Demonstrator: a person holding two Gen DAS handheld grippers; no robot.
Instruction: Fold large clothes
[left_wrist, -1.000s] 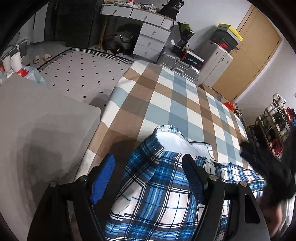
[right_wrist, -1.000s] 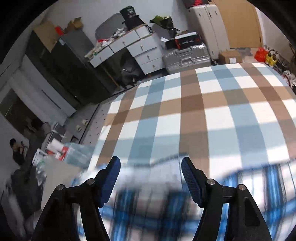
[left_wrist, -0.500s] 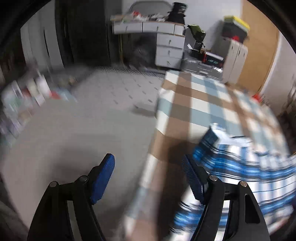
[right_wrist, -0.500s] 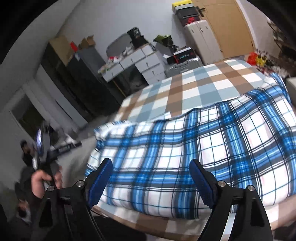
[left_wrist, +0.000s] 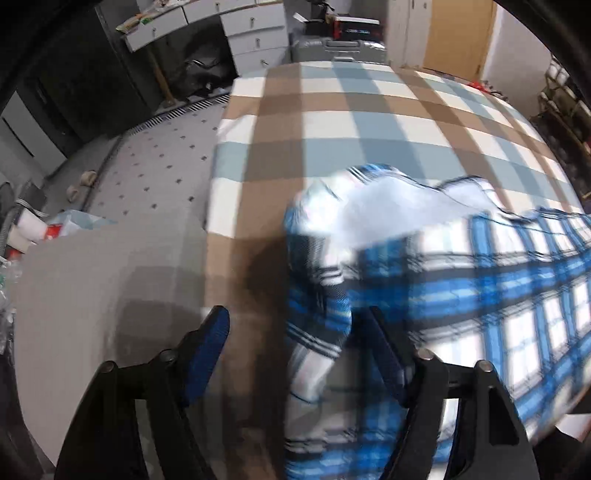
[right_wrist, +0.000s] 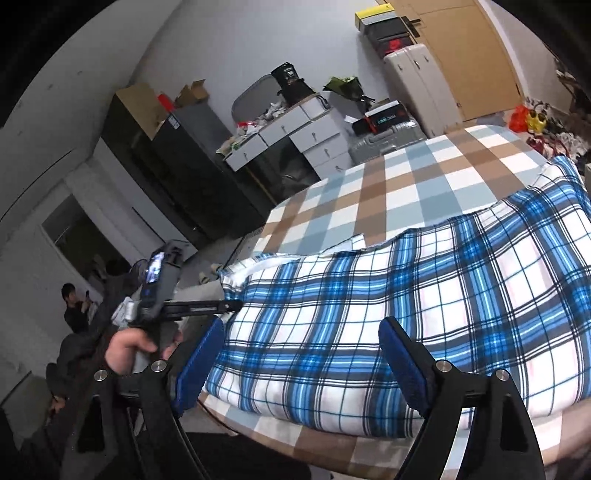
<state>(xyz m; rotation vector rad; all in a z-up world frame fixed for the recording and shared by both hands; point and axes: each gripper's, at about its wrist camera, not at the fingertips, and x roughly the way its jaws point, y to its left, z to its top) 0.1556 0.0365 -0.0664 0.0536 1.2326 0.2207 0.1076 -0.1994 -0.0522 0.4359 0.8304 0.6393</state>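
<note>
Left black gripper with blue pads (left_wrist: 295, 332): jaws spread, corner of blue-and-white plaid garment (right_wrist: 388, 314) between them, ungripped; garment spread flat on brown, blue and white checked bedcover (right_wrist: 388, 184). Right black gripper with blue pads (right_wrist: 301, 352): jaws spread, above garment's near edge, empty

Soft matt cloth plaid garment (right_wrist: 388, 314)

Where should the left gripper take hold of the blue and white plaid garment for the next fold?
Probably the blue and white plaid garment at its left corner, approached from the left bed edge: there the stacked hem lies exposed. Left gripper is open.
</note>
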